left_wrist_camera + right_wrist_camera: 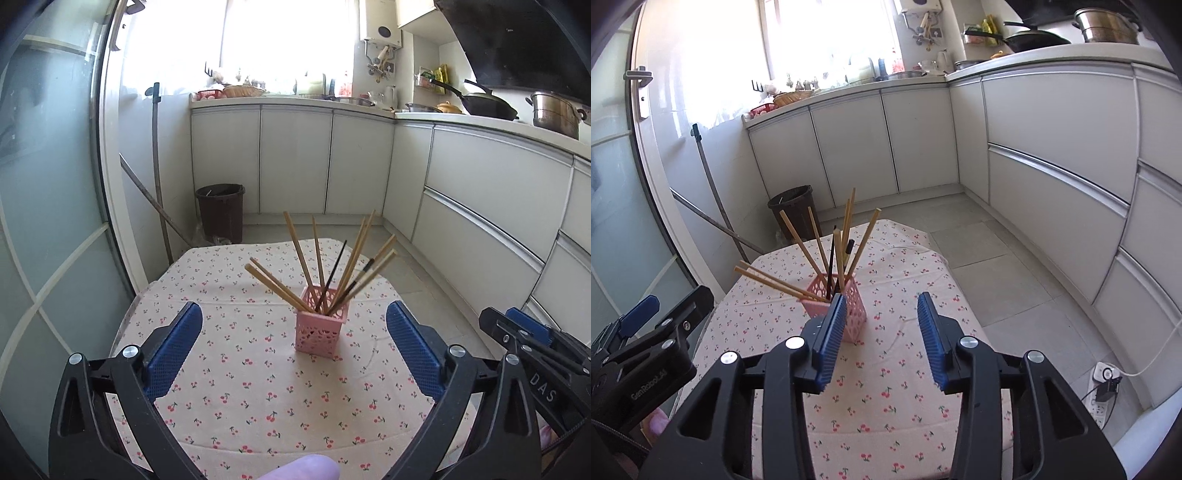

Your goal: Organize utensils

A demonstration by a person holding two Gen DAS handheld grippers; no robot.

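Observation:
A pink lattice utensil holder (320,330) stands upright on the cherry-print tablecloth (229,369). Several wooden chopsticks (299,254) and dark ones (334,269) fan out of it. My left gripper (294,314) is open and empty, its blue pads either side of the holder and nearer the camera. In the right wrist view the holder (849,314) sits just behind the left pad (831,336) of my right gripper (882,301), which is open and empty. The chopsticks (846,240) stick up above it. Each gripper shows at the edge of the other's view.
A brown waste bin (220,210) and mop handles (159,177) stand beyond the table's far left edge. White cabinets (480,192) run along the back and right. A power strip (1106,387) lies on the floor at the right.

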